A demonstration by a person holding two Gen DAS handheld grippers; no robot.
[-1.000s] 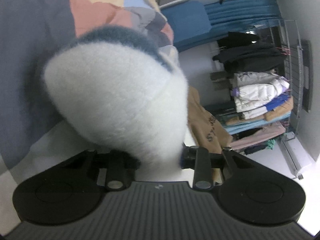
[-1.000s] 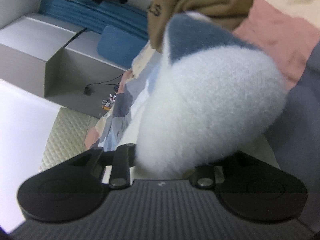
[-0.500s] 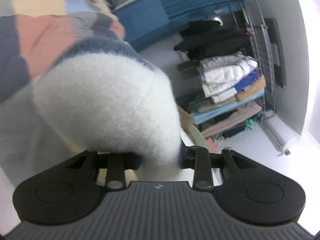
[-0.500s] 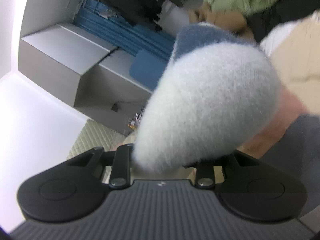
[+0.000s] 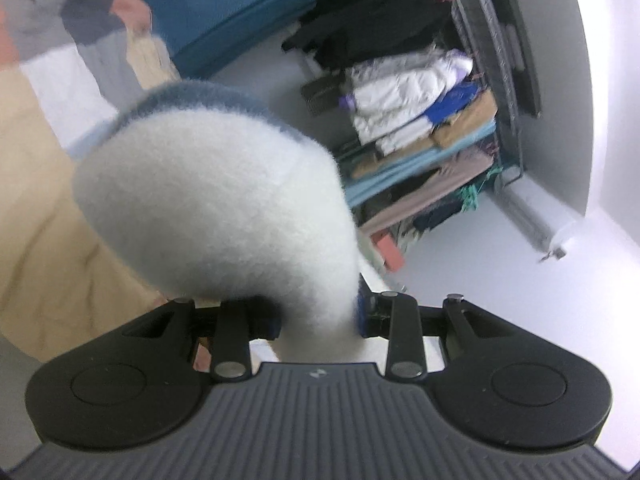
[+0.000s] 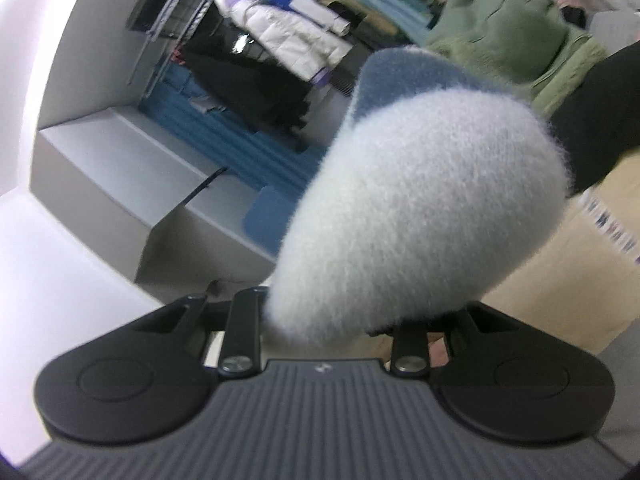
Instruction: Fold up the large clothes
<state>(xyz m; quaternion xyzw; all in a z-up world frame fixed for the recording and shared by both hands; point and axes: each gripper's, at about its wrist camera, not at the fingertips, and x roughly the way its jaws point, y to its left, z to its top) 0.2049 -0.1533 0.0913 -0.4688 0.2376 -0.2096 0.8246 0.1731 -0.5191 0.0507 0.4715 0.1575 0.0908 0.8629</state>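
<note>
Both views swing from patchwork bedding to shelves. Left gripper [image 5: 318, 320] and right gripper [image 6: 326, 320] each clamp the fluffy white garment [image 5: 216, 200]. Lift step; next, lay it flat.

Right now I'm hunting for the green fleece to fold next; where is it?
The green fleece shows in the right wrist view, top right, heaped behind the fluffy white garment, beside something black.
</note>
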